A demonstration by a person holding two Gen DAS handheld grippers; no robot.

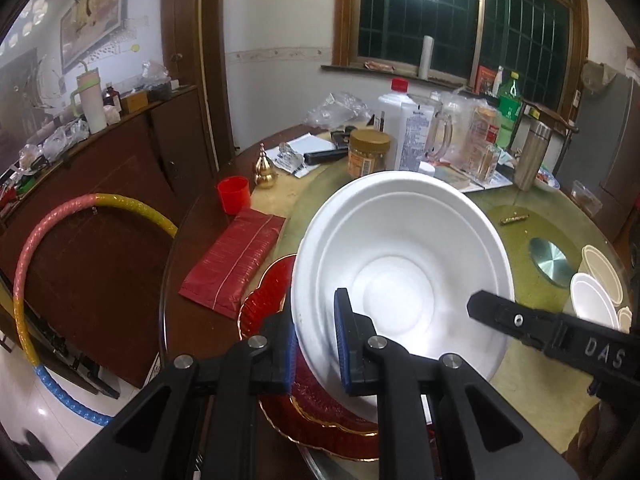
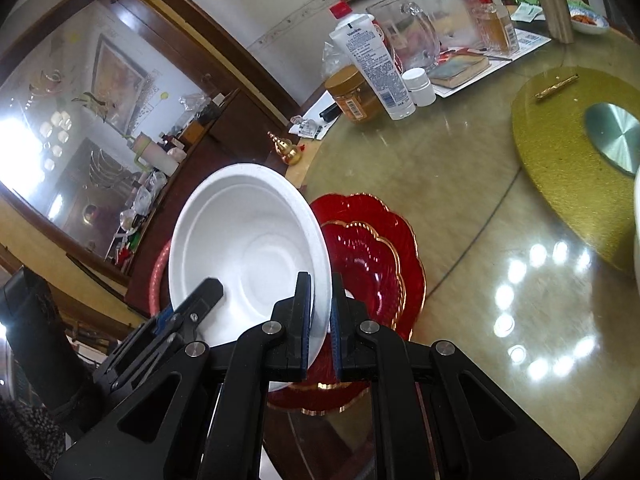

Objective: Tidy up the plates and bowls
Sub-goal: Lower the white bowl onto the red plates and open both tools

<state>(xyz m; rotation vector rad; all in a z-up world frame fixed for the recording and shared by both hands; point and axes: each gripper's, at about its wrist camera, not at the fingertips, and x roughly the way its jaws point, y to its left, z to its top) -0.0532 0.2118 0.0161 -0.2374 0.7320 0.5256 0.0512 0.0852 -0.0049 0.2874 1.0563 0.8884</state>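
While the round tabletop [image 1: 532, 364] sits crowded with jars and bottles at its far side, a white bowl [image 1: 404, 264] hangs tilted in the air above a stack of red plates [image 2: 376, 256] near the tabletop's edge. Left claw [image 1: 318, 344] is clamped tight on one side of the bowl's rim, right claw [image 2: 320, 320] is pinched on the opposite side, and smaller white bowls [image 1: 592, 296] wait well apart.

A home dining room: ahead of the grippers stands a round glass-topped table [image 1: 400, 200] crowded with jars and bottles, a dark wooden sideboard [image 1: 120, 152] to the left, a barred window [image 1: 460, 20] beyond.
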